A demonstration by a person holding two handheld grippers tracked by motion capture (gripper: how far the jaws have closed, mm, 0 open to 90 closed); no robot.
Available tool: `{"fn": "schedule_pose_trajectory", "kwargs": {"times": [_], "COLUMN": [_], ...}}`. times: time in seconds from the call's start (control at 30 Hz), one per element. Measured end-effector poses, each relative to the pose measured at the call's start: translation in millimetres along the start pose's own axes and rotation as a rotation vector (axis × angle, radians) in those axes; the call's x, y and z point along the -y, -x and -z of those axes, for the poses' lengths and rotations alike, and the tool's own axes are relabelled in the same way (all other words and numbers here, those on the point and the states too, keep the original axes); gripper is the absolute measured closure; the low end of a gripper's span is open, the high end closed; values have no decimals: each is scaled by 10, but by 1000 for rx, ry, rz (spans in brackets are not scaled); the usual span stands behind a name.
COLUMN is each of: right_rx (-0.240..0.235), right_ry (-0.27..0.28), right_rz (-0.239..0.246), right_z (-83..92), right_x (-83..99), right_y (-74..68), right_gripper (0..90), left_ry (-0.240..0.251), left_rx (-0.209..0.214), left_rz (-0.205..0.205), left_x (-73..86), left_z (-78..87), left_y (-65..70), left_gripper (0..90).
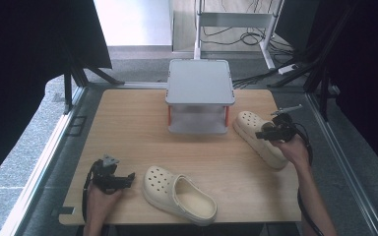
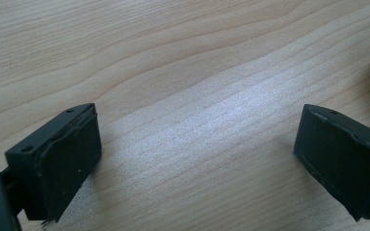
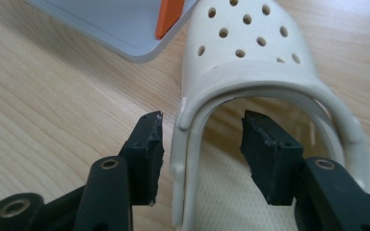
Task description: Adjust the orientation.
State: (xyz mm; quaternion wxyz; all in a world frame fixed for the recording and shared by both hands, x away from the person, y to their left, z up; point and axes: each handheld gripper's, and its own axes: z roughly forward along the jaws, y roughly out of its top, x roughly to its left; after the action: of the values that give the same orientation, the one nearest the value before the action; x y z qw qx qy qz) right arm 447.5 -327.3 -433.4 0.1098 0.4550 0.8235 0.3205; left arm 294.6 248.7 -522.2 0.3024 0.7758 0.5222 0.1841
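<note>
The right gripper (image 3: 200, 144) has its jaws apart, one on each side of a shoe's (image 3: 250, 62) wall (not pinching it). That shoe sits on the desk (image 1: 128, 132) beside the grey stand (image 1: 200, 88).

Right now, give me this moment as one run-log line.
right gripper: jaws straddle side wall of far cream perforated foam clog, not yet clamped | left gripper: open over wooden table | near clog: untouched
</note>
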Motion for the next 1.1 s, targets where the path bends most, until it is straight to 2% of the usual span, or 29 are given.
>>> {"fn": "schedule_pose_trajectory", "kwargs": {"times": [0.23, 0.3, 0.37, 0.43, 0.6, 0.9, 1.03, 1.1], "right_rx": [-42, -27, -29, -10, 13, 21, 29, 35], "right_ry": [-41, -47, -54, -58, -45, -4, 3, 8], "right_rz": [-11, 14, 5, 16, -14, -6, 18, 12], "right_z": [-176, -201, -212, -211, -185, 32, 170, 245], "right_x": [-26, -46, -61, -65, -41, 16, 23, 21], "right_y": [27, -3, -33, -65, -91, -177, -293, -354], "right_gripper": [631, 671, 739, 754, 771, 775, 774, 774], "left_ry": [2, 2, 3, 3, 5, 6, -3, -9], "left_rx": [1, 1, 2, 3, 7, 7, -1, -6], "left_rz": [2, 1, -1, -2, -6, -6, 1, 6], "left_x": [-2, -2, -2, -3, -3, -7, -13, -15], "left_z": [-4, -4, -3, -3, -1, -5, -13, -18], "left_y": [5, 5, 6, 7, 10, 15, 15, 12], "left_gripper": [26, 26, 31, 31, 41, 44, 25, 5]}}
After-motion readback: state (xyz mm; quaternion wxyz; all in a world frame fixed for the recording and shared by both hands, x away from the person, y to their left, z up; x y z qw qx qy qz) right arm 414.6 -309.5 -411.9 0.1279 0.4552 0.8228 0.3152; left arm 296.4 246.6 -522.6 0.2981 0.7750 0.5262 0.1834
